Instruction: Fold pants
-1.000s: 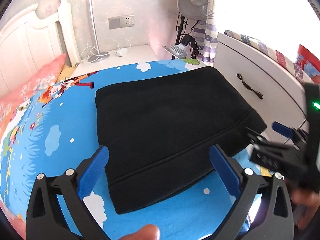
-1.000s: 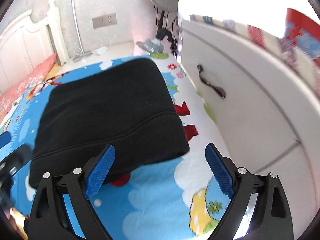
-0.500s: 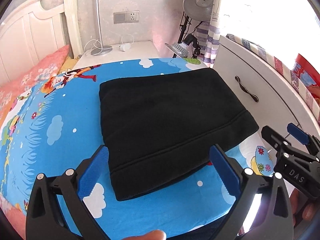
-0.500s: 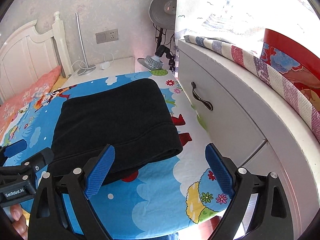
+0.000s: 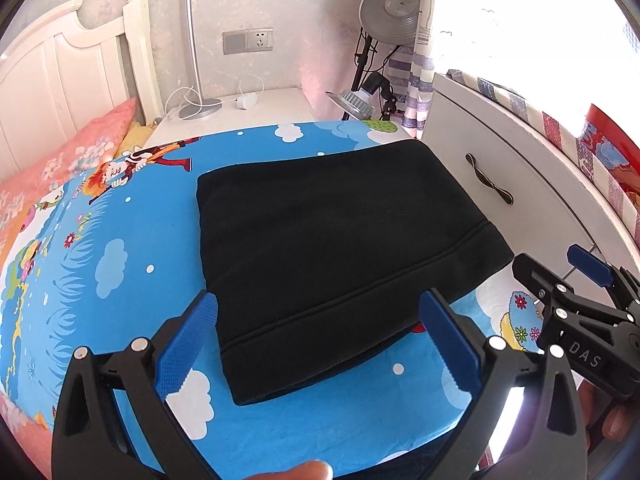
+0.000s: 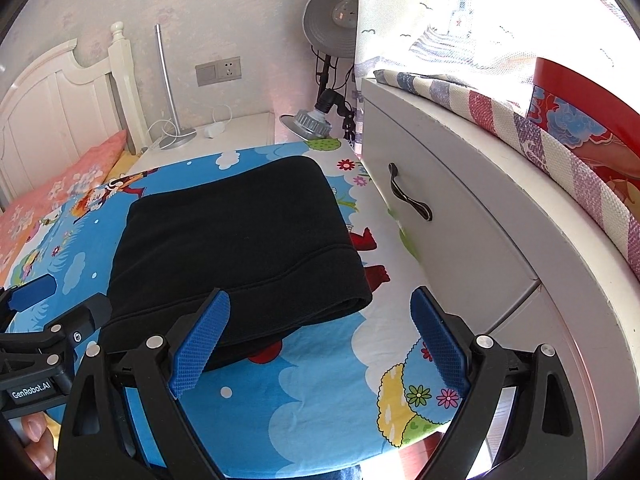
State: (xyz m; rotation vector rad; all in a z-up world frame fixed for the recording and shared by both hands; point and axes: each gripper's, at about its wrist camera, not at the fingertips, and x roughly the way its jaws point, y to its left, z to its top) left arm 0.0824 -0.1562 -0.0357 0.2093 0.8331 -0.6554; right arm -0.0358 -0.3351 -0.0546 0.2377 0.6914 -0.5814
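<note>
Left gripper (image 5: 318,342) jaws wide apart, holding nothing, above near edge of pants (image 5: 340,256). Right gripper (image 6: 320,338) jaws wide apart too, empty, off pants' right corner. Black pants lie folded flat on bed (image 5: 120,280), beside white drawer (image 6: 440,220).

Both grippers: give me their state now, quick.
Left gripper: open, holding nothing, above the near edge of the folded black fleece pants.
Right gripper: open, holding nothing.
</note>
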